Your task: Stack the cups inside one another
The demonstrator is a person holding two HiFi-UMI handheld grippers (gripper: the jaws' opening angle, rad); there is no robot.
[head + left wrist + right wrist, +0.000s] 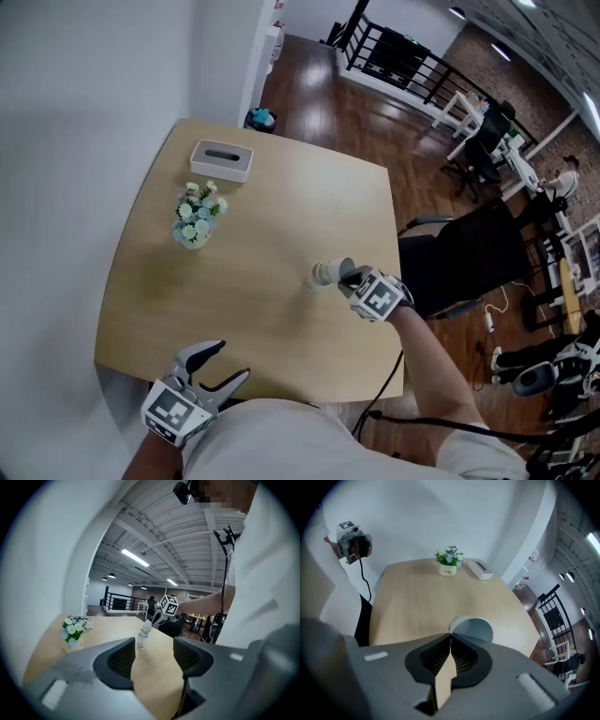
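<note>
White cup point(474, 627) hangs tilted from our right hand-held gripper point(450, 637), which pinches its rim just above the second cup point(141, 641) standing on the worktop point(262, 244). We judge a skewed descent could topple that cup. Our left hand-held gripper point(152, 656) is spread and empty.

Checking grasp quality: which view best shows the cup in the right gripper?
The right gripper view: the cup looms large and close, its rim pinched by the right gripper. The head view shows it small, partly behind the gripper. The left gripper view shows it far off, tilted over a standing cup.
</note>
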